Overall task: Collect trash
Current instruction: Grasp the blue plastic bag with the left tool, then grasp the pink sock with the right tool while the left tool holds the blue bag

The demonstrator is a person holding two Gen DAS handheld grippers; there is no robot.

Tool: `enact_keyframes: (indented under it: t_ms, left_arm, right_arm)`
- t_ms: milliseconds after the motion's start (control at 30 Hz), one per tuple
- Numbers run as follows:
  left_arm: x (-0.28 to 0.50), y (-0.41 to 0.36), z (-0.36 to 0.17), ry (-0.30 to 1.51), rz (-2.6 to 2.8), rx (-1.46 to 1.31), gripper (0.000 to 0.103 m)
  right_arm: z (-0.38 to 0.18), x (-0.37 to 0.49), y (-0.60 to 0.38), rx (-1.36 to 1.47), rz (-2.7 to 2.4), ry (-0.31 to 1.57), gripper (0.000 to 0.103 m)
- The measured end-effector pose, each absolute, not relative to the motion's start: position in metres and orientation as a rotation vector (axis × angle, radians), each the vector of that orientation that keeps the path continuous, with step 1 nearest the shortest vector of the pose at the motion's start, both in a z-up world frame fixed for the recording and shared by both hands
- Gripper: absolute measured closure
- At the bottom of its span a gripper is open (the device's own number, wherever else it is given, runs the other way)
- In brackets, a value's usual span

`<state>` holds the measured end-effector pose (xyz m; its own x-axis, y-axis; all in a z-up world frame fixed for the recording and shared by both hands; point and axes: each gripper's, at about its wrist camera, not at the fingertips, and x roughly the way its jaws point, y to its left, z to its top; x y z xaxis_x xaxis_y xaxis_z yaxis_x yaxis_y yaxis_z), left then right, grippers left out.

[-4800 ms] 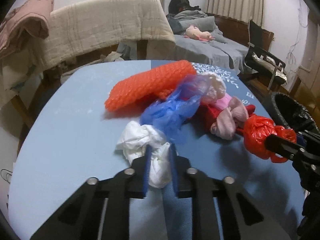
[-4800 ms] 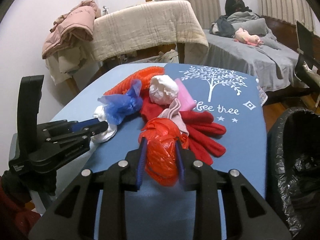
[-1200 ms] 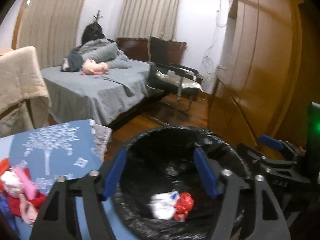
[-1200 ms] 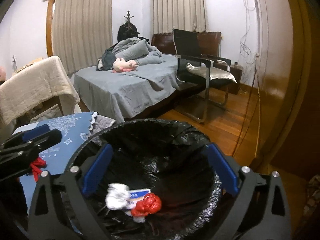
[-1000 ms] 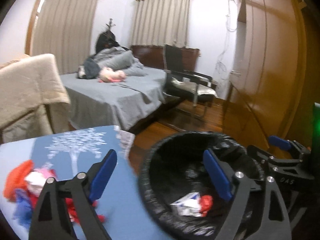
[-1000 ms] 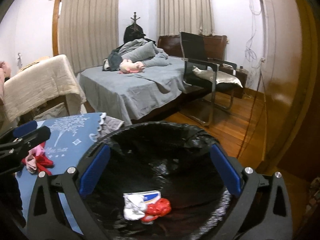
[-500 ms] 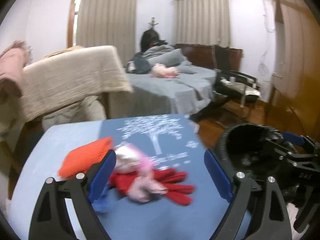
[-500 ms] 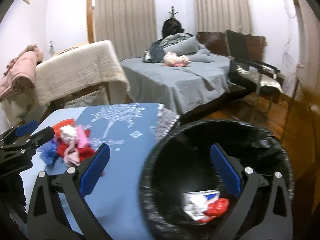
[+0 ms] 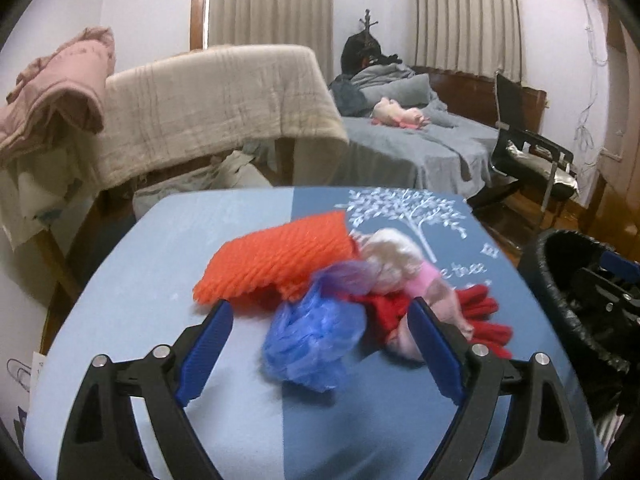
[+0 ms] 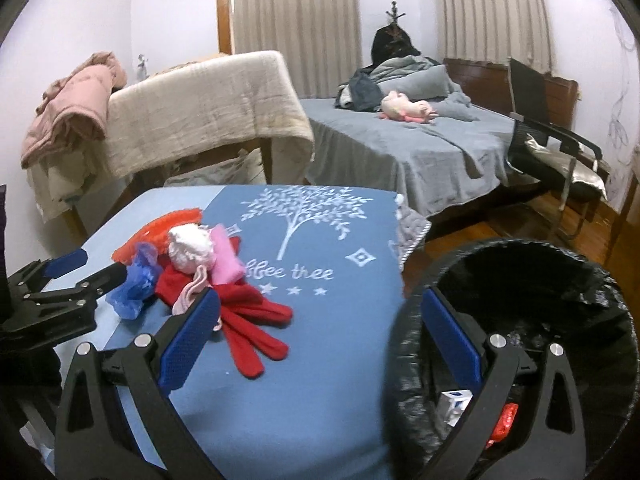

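The left tool (image 9: 320,344) gapes empty, the blue plastic bag (image 9: 316,344) lying between its spread fingers on the tabletop (image 9: 160,264).

Trash pile (image 9: 320,292) on the table (image 9: 248,412); bin (image 10: 560,280) at its right (bed (image 10: 420,148) behind).

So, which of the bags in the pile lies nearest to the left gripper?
The crumpled blue plastic bag, right ahead between the open fingers. The white bag lies farther back, beside the orange net.

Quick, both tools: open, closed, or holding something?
Left tool: open, holding nothing.
Right tool: open, holding nothing.
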<state>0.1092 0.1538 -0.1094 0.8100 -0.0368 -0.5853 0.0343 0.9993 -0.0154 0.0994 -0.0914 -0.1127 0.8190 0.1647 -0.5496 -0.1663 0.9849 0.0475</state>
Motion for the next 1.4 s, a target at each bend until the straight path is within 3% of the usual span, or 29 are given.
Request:
enact_keyframes:
  t_ms: [400,467,567,633,800,1067,1400]
  left_arm:
    - [0.131,0.164,-0.141,0.722,-0.028,-0.037,0.018]
    - [0.136,0.164,-0.144,0.742,-0.032,-0.046,0.021]
    - [0.143,0.163,-0.15,0.788,-0.045,-0.057,0.034]
    - [0.147,0.163,-0.155,0.817,-0.058,-0.062,0.052]
    - [0.146,0.166,-0.154,0.81,-0.065,-0.082,0.059]
    - [0.122,0.17,-0.136,0.752,-0.074,-0.063,0.06]
    - [0.103,0.187,-0.118,0.712,-0.061,-0.077,0.06]
  right_arm:
    - [-0.127,0.11,-0.073,-0.035,0.206,0.618,0.006]
    - [-0.129,0.112,-0.072,-0.035,0.209,0.622,0.006]
    - [-0.13,0.114,-0.068,-0.036,0.215,0.625,0.006]
    - [-0.132,0.115,-0.065,-0.035,0.22,0.629,0.006]
    - [-0.133,0.117,-0.059,-0.031,0.229,0.635,0.006]
    - [-0.132,0.119,-0.046,-0.012,0.265,0.634,0.006]
    - [-0.142,0.128,-0.011,-0.03,0.362,0.68,0.034]
